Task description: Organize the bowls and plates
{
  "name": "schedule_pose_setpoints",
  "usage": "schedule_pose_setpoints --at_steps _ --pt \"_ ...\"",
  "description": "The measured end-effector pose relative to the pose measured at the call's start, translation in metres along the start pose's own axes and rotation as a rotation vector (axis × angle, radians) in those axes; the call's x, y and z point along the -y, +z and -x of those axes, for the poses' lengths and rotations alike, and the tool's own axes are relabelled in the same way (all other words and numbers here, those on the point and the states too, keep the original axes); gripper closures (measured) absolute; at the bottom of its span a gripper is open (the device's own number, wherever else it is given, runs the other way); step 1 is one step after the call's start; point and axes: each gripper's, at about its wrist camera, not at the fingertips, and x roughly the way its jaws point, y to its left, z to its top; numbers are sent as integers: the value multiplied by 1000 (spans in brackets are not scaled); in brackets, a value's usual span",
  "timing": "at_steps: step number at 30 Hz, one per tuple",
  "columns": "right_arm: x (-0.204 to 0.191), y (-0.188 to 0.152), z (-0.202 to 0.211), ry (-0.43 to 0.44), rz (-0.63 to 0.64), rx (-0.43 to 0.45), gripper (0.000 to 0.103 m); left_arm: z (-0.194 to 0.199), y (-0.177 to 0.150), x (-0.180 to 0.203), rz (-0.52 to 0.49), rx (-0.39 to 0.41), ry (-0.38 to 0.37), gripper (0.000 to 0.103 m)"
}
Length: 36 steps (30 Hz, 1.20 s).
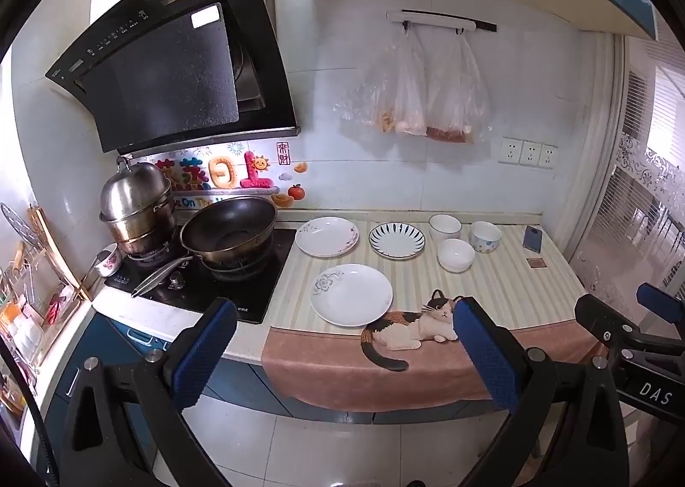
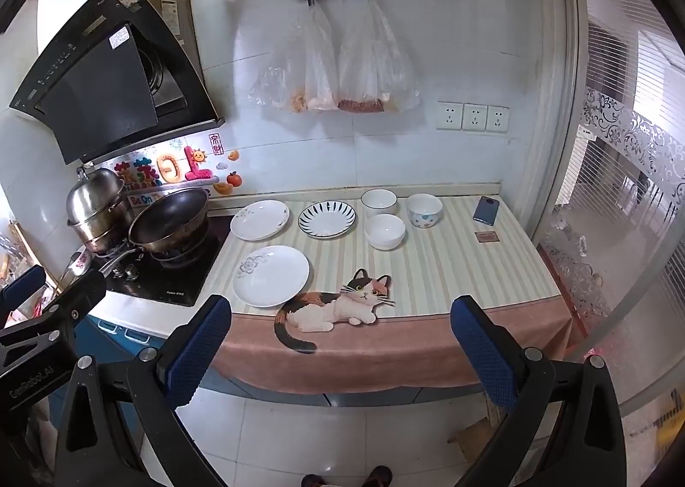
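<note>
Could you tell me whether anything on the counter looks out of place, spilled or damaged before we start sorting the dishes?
Nothing looks spilled or broken. The three plates, such as the striped plate, and three bowls sit upright and apart on the mat. The only non-kitchen item is a phone lying near the right end.

Front edge: bare cloth point(image 2: 428, 341) beside the cat picture point(image 2: 338, 307).
Right side: open stripes between bowls point(image 2: 384, 231) and phone point(image 2: 486, 210).
Left: wok point(image 2: 171, 219) and pot point(image 2: 96, 204) crowd the plates point(image 2: 270, 275).

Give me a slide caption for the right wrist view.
Open right gripper faces three plates and three bowls on the striped counter mat.
</note>
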Motion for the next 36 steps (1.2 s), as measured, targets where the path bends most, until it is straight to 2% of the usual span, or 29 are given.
schedule_pose_setpoints --at_steps 6,36 --pt "-1 2 2 0 0 2 0 -3 -1 11 2 5 8 0" --pt "-5 7 3 3 10 -1 0 -5 -1 9 7 18 4 0"
